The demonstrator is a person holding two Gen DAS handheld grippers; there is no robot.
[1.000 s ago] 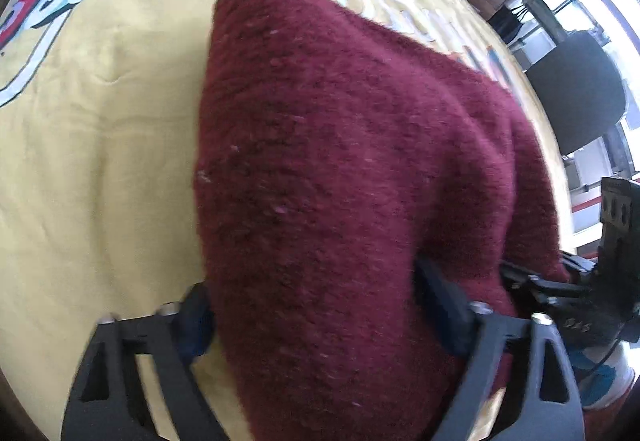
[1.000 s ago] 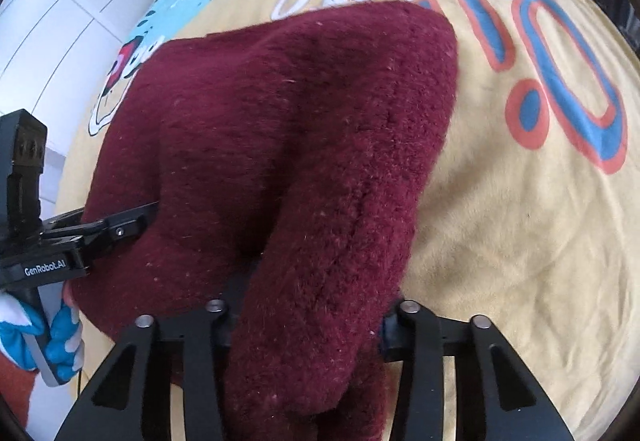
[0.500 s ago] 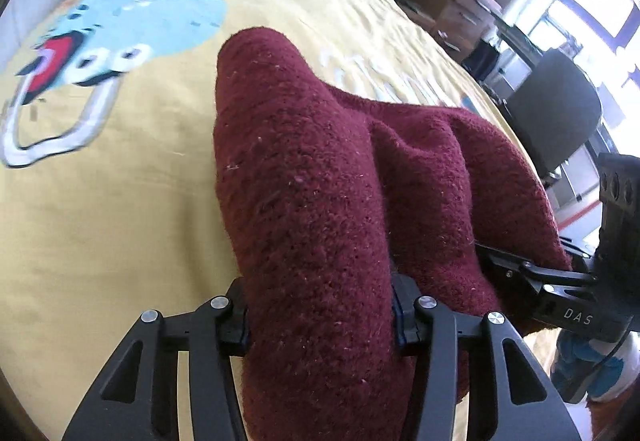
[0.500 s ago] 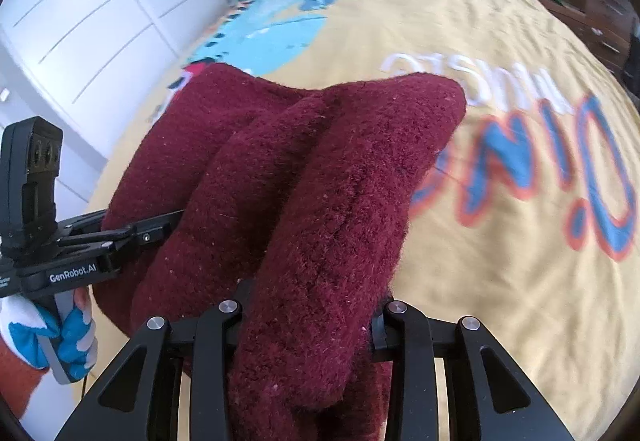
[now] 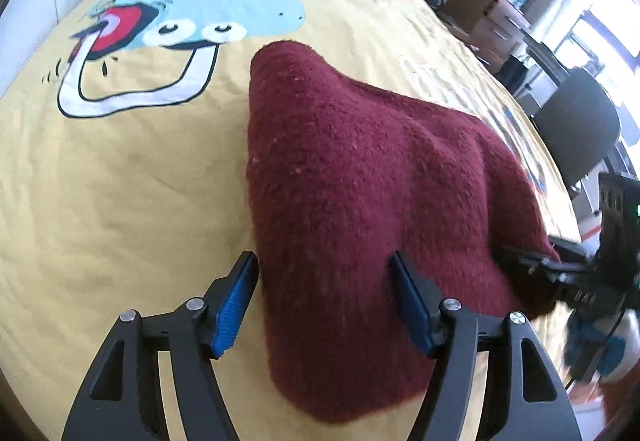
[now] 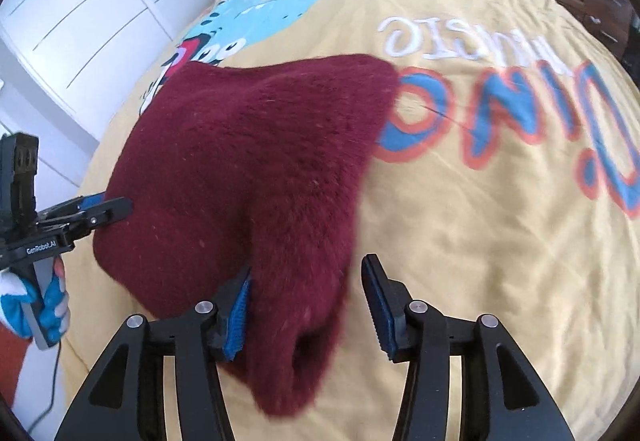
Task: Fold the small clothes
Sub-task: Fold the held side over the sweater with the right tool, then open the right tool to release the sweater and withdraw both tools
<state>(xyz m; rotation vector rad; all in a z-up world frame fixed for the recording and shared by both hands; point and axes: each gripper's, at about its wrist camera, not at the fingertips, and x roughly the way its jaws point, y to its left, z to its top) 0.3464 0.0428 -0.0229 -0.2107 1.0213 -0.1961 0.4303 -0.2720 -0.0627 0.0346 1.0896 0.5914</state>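
Left gripper (image 5: 324, 277) and right gripper (image 6: 306, 291): jaws spread around the maroon sweater (image 5: 360, 177), not clamping. Only the right view shows lettering on the yellow bedspread (image 6: 500, 201).

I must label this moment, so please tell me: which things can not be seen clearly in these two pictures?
- Garment type: the maroon knit is bunched in both views.
- Its near edge: blurred in the right view.
- Bedspread beneath: hidden by the knit.
- Right claw: blurred and partly behind the knit in the left view.
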